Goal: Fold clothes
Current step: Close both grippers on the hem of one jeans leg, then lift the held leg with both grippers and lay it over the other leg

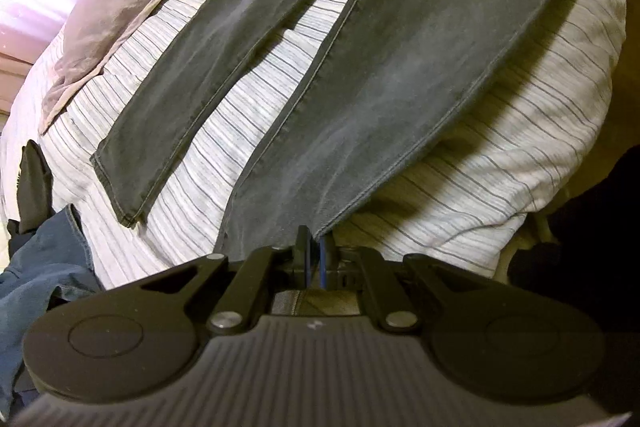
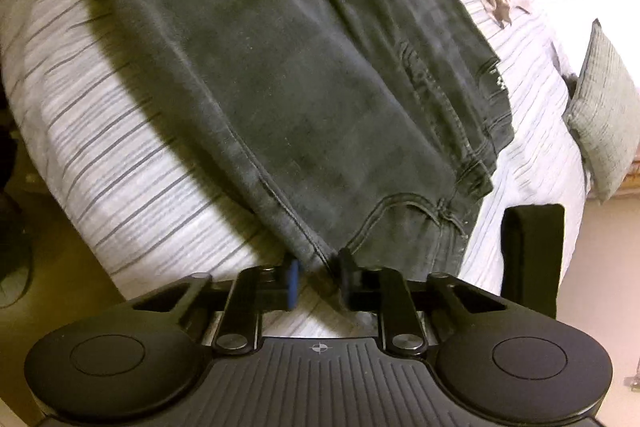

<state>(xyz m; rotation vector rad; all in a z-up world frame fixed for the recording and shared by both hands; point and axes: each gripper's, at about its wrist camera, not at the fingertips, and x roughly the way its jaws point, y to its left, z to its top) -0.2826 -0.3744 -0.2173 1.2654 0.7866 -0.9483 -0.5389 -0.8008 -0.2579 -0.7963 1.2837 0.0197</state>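
Dark grey jeans (image 1: 420, 67) spread flat on striped bedding (image 1: 500, 155), legs splayed toward the pillow end.

L gripper (image 1: 316, 247): jaws together, clamped on hem of the near leg.

R gripper (image 2: 316, 279): jaws a little apart, the waist-side edge of the jeans (image 2: 280, 87) running between them. Pads look not yet pressed on; contact unclear.

Risks, as I judge:
- R bite is right at the seam edge. If it lifts w/ so little cloth, denim prob slips out.
- Only one leg held on L. A lift could drag the other leg askew, giving a crooked fold.
- Lower jaw may pinch bedding along w/ denim.

Views:
- L cam only: both legs, gap btwn them, grey blanket (image 1: 120, 7), blue garment (image 1: 44, 267) at bed edge.
- R cam only: waistband, pocket stitching, green cushion (image 2: 608, 115), black upright object (image 2: 532, 255) beside the bed.
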